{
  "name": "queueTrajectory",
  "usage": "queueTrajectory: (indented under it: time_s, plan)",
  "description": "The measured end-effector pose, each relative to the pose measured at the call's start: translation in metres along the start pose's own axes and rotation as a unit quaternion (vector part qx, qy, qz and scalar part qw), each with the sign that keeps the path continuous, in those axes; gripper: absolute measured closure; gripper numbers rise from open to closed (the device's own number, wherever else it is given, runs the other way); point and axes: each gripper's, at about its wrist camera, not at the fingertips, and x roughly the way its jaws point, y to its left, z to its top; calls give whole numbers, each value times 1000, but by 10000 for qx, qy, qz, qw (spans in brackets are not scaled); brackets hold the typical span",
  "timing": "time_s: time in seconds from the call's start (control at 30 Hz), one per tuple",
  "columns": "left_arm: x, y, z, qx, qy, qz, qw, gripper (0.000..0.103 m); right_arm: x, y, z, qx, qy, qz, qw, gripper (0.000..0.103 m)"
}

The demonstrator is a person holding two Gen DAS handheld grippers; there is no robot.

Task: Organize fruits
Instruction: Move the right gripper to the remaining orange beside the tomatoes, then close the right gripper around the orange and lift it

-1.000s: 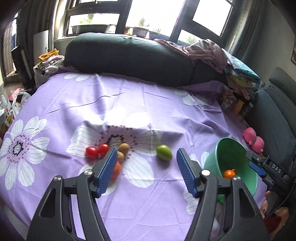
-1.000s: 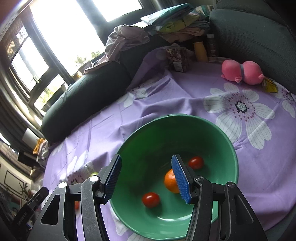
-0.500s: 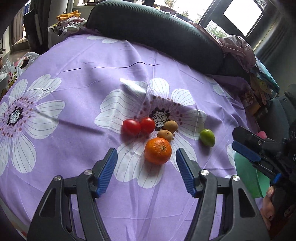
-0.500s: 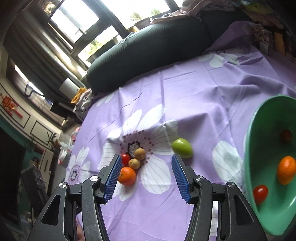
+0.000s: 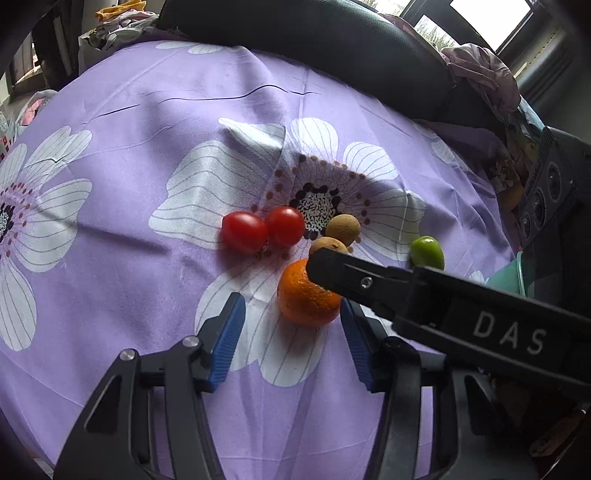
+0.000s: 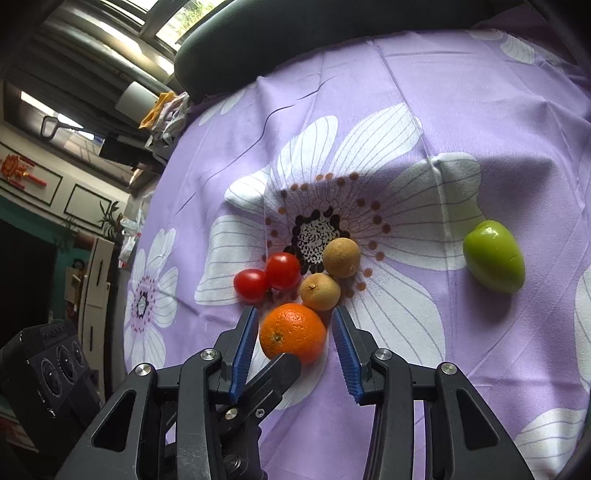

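An orange (image 5: 306, 297) (image 6: 292, 332) lies on the purple flowered cloth (image 5: 147, 184) (image 6: 480, 92). Behind it lie two red tomatoes (image 5: 262, 230) (image 6: 267, 277), two brown round fruits (image 5: 341, 230) (image 6: 330, 273) and, to the right, a green fruit (image 5: 427, 252) (image 6: 494, 256). My right gripper (image 6: 293, 328) is open, its blue pads either side of the orange, not touching. My left gripper (image 5: 291, 332) is open just in front of the orange. A finger of the right gripper (image 5: 354, 278) crosses the left view.
A dark sofa bolster (image 5: 314, 40) (image 6: 332, 33) runs along the back of the cloth. The green bowl's rim (image 5: 511, 275) peeks out at the right behind the right gripper. Clothes (image 5: 480, 74) are piled at the back right.
Both grippers have closed in on the fruit group. The right gripper left the green bowl, swung left and now straddles the orange. The fruits have not moved.
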Motion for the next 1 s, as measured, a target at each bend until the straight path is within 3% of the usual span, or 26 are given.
queueTrajectory:
  time_s: [0.23,0.3,0.57,0.83,1.0]
  plan:
    - [7,-3,1,142,31,-24,9999,54,10,-3,-1,45,63,79,9999,59]
    - [10,-3,1,136,117,-114,9998,61,13,-2,0,31,90,118,9999,59]
    - [6,-9,-1,194,9,-47,9998,62,14,-1,-2,41,105,330,9994,59]
    - [-22,-35,-8,607,-469,-171,9969,62,-25,7,-14,-87,-429,345,9984,59]
    - [-38,-56,-13,880,-678,-488,9926,62,-58,8,-24,-138,-839,130,9963,59]
